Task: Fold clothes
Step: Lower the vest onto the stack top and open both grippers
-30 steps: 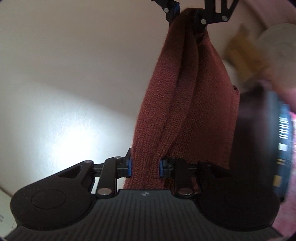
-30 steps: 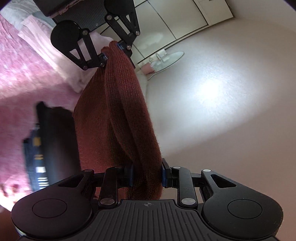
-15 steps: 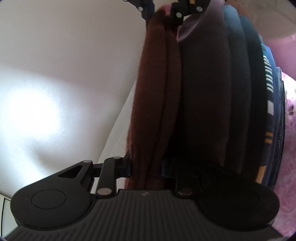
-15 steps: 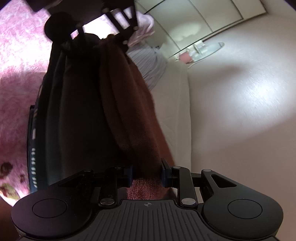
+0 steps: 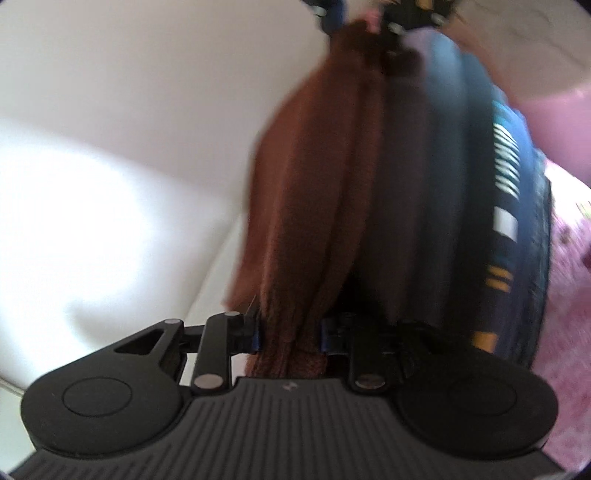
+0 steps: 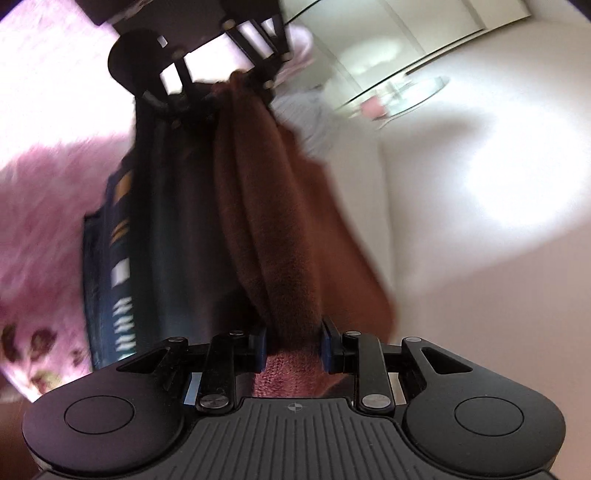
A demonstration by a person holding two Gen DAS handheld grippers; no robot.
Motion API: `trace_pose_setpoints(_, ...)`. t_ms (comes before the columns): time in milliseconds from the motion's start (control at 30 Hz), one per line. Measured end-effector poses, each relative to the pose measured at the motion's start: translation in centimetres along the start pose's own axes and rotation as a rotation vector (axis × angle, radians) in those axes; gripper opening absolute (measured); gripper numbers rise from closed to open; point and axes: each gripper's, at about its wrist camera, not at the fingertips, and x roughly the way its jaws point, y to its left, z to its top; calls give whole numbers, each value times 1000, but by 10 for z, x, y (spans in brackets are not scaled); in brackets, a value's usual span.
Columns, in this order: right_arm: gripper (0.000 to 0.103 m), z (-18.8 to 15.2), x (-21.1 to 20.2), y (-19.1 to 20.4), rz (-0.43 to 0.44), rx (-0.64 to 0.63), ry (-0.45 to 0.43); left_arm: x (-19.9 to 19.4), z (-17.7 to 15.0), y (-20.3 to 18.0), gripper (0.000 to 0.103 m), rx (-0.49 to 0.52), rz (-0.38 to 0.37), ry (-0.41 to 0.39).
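Observation:
A folded rust-brown knit garment (image 5: 314, 192) is stretched between my two grippers. My left gripper (image 5: 290, 334) is shut on one end of it; the right gripper shows at the far end (image 5: 369, 22), also clamped on it. In the right wrist view my right gripper (image 6: 291, 347) is shut on the same brown knit (image 6: 280, 221), and the left gripper (image 6: 225, 79) holds the far end. The knit lies against the side of a stack of folded dark clothes (image 5: 461, 192), which also shows in the right wrist view (image 6: 166, 221). Both views are blurred.
The stack includes a navy garment with white and orange print (image 5: 506, 221). A pink floral fleece blanket (image 6: 40, 206) lies beyond the stack. A white wall or ceiling (image 5: 129, 129) fills the other side, with white cupboard doors (image 6: 424, 33) far off.
Both grippers carried the brown knit from hanging free to lying against the dark clothes stack. In the last half second the views shifted a little and blurred; both grips are unchanged.

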Motion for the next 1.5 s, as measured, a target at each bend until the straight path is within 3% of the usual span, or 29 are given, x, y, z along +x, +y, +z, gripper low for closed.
trace_pose_setpoints(133, 26, 1, 0, 8, 7, 11, 20, -1, 1, 4, 32, -25, 11, -1)
trace_pose_setpoints(467, 28, 7, 36, 24, -4, -31, 33, -2, -3, 11, 35, -59, 23, 13)
trace_pose_setpoints(733, 32, 9, 46, 29, -12, -16, 41, -22, -13, 38, 38, -181, 0, 0)
trace_pose_setpoints(833, 32, 10, 49, 31, -15, -8, 44, -34, -17, 48, 38, -190, 28, -24)
trace_pose_setpoints(1067, 33, 4, 29, 29, -4, 57, 47, -41, -26, 91, 38, -330, 35, -62)
trace_pose_setpoints(1233, 33, 10, -3, -3, -24, 273, -82, -28, -33, 123, 38, -418, 4, -64)
trace_pose_setpoints(1367, 33, 11, 18, -40, 1, 466, -97, -1, -31, 140, 37, -495, -57, -35)
trace_pose_setpoints(1433, 33, 5, 40, -52, 52, 564, -74, -27, -21, 110, 34, -525, -95, -6)
trace_pose_setpoints(1500, 32, -5, 58, -50, 131, 640, -37, -24, -15, 95, 32, -542, -127, 20)
